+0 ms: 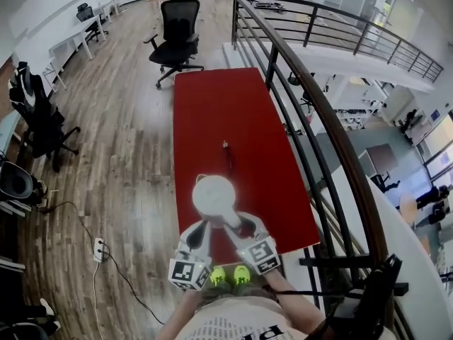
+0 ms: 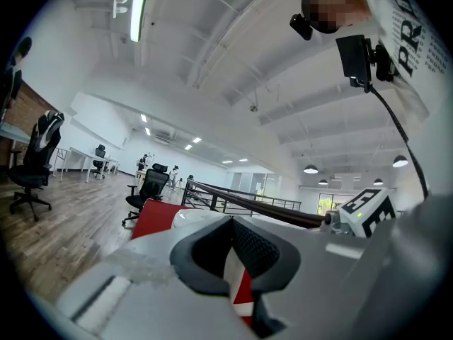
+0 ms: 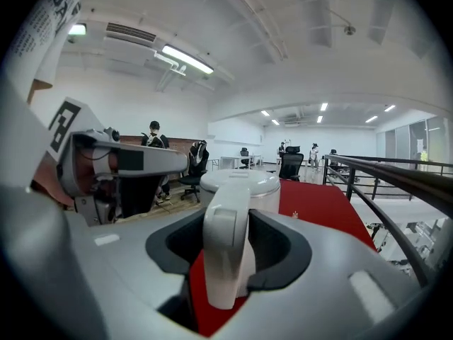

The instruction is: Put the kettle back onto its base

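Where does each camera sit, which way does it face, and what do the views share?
Head view: on the person's head, steeply down on red table, kettle, left gripper, right gripper, own chest.
Left gripper view: on that gripper, level across the office; empty jaws, shirt upper right.
Right gripper view: on that gripper, facing the kettle's handle between its jaws.
Shared: each gripper view shows the other's marker cube.

Pale wood floor (image 1: 127,119); black office chair (image 1: 177,30); dark railing (image 1: 304,98)

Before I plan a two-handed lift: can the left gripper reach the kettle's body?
Probably yes: the left gripper sits just beside the kettle, jaws open and empty, nothing in between.
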